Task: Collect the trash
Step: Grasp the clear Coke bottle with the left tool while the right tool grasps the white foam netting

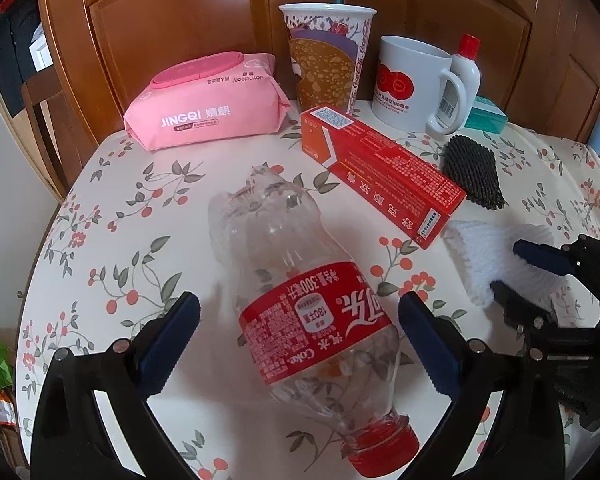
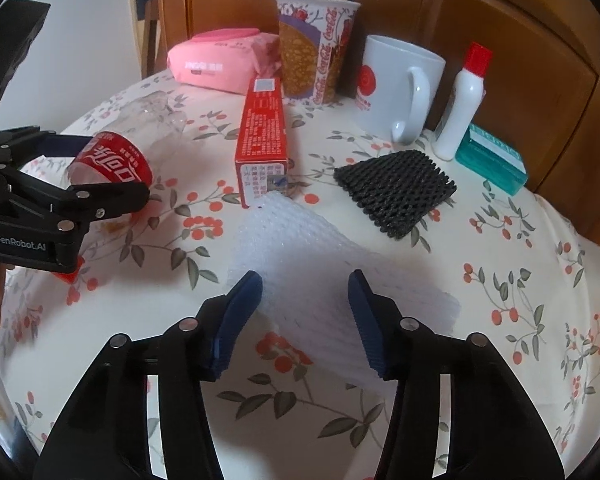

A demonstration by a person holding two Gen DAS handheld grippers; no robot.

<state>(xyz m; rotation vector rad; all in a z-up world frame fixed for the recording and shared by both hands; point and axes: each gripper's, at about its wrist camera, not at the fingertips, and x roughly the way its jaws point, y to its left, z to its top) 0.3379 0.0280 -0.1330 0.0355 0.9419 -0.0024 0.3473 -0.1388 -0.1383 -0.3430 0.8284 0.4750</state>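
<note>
An empty clear Coke bottle [image 1: 300,300] with a red label and red cap lies on the floral tablecloth [image 1: 100,240]. My left gripper [image 1: 299,320] is open, its fingers on either side of the bottle's label, apart from it. The bottle also shows in the right wrist view [image 2: 116,160]. A white foam net sleeve [image 2: 312,280] lies flat on the cloth. My right gripper [image 2: 306,292] is open, its fingers straddling the sleeve's near end. In the left wrist view the right gripper [image 1: 516,268] sits around the white sleeve [image 1: 480,256].
A red carton [image 1: 380,168] lies between bottle and sleeve. A black foam net [image 2: 396,188] lies right of it. At the back stand a pink wipes pack [image 1: 208,100], a paper Coca-Cola cup [image 1: 324,60], a white mug [image 1: 412,84], a small white bottle [image 2: 464,96] and a teal box [image 2: 492,160]. Wooden panels rise behind.
</note>
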